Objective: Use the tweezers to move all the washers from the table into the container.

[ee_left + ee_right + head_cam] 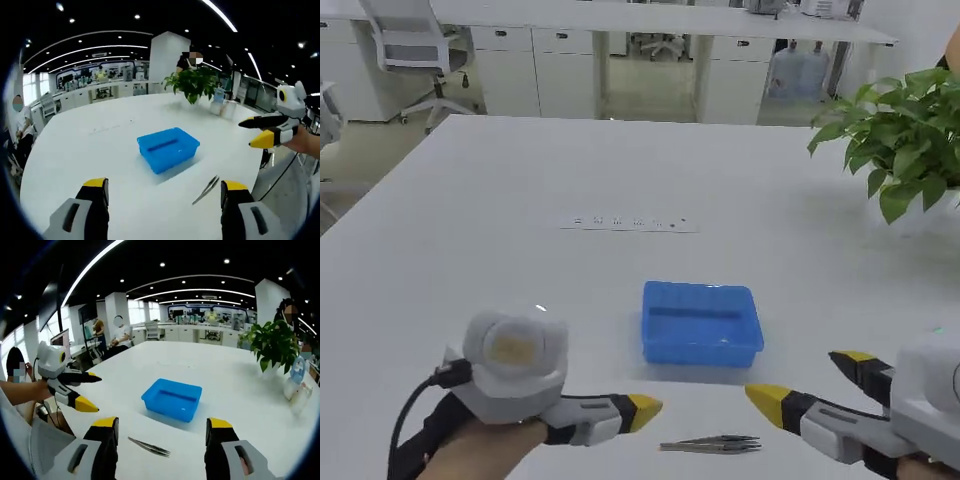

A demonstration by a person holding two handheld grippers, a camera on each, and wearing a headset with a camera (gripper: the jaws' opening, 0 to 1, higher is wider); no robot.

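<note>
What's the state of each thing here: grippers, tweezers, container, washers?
Left gripper: open, holding nothing.
Right gripper: open, holding nothing.
Tweezers: lying flat on the table, not picked up.
Blue container: upright, no lid, looks empty.
Washers: in a row on the table, outside the container.
Potted plant: upright.

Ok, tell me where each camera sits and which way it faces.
Head view: on the headset, looking down at the blue container, tweezers, left gripper, right gripper; a hand shows.
Left gripper view: on the left gripper, facing the container; own jaws below, right gripper at right.
Right gripper view: on the right gripper, facing the container; own jaws below, left gripper at left.
All share the container and tweezers.
</note>
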